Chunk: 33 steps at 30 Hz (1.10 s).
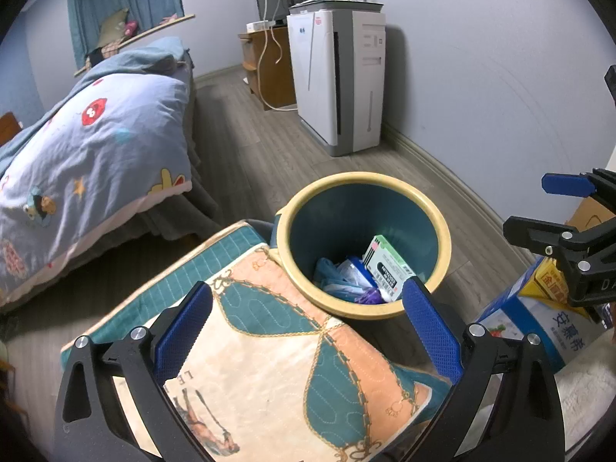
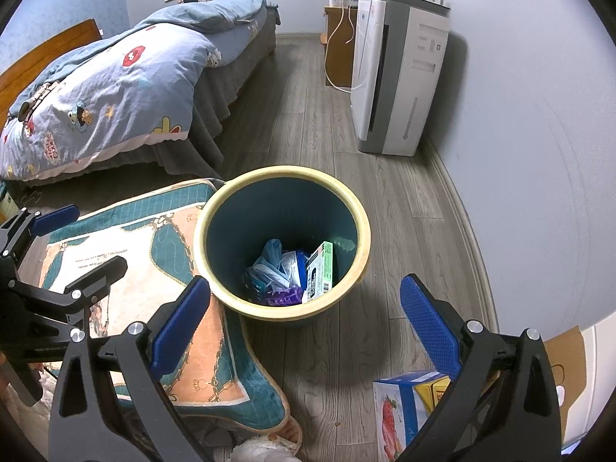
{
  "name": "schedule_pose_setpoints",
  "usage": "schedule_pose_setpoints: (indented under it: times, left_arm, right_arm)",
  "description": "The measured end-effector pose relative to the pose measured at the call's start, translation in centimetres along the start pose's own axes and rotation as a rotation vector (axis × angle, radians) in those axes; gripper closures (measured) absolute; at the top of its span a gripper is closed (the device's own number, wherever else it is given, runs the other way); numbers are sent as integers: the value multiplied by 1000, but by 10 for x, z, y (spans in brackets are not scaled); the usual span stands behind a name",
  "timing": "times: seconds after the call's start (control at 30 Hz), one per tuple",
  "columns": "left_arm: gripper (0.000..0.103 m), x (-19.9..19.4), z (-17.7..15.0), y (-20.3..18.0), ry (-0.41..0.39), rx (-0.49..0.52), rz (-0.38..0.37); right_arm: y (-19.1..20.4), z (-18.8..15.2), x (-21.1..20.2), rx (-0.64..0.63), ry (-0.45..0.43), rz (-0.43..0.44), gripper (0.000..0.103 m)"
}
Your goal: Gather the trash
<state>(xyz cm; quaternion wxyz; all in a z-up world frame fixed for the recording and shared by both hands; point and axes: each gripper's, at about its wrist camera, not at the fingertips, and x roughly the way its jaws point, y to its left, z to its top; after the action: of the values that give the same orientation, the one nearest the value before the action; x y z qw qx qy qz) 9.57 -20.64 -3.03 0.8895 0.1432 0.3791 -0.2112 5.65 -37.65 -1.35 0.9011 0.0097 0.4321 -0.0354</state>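
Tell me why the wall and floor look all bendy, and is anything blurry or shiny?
Both views use fisheye lenses, so the baseboard curves in the right wrist view and black corners ring each picture. The bin looks sharp in the left wrist view, casting a soft shadow beside it; no strong glare, only dim, bluish room light.

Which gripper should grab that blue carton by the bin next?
Right, probably. The right gripper is open with the blue carton just below its right finger. The left gripper, also open, hangs over the cushion, across the bin from it.
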Motion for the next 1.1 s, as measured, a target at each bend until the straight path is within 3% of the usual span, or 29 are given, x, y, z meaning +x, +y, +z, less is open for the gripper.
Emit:
schedule_pose_setpoints:
  times: [1.1]
  left_arm:
    - [5, 2, 2, -4, 3, 2, 0]
  right_arm:
    - [0, 3, 1, -3, 11, 0, 6]
